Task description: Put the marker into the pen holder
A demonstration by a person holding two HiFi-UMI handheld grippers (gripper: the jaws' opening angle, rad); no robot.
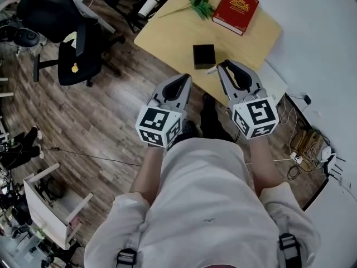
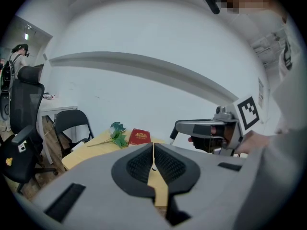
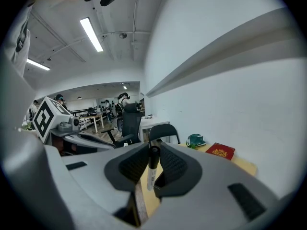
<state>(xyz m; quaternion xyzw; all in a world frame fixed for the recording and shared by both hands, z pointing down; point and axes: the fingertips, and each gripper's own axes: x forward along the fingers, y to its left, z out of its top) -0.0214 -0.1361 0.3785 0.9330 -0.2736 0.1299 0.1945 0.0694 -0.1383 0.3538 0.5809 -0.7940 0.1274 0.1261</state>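
A white marker [image 3: 152, 169] with a black cap stands between the jaws of my right gripper [image 3: 153, 166], which is shut on it. In the head view the marker's tip [image 1: 212, 70] pokes out beside the right gripper [image 1: 223, 67], just short of the black square pen holder [image 1: 204, 56] on the wooden table [image 1: 167, 32]. My left gripper [image 1: 179, 84] hangs at the table's near edge, jaws together and holding nothing. The left gripper view shows its closed jaws [image 2: 153, 153] and the right gripper [image 2: 211, 131] off to the right.
A red book [image 1: 236, 9] and a green plant sprig [image 1: 199, 4] lie at the table's far end. Black office chairs [image 1: 67, 32] stand to the left on the wooden floor. Cables and a power strip [image 1: 309, 144] lie by the white wall on the right.
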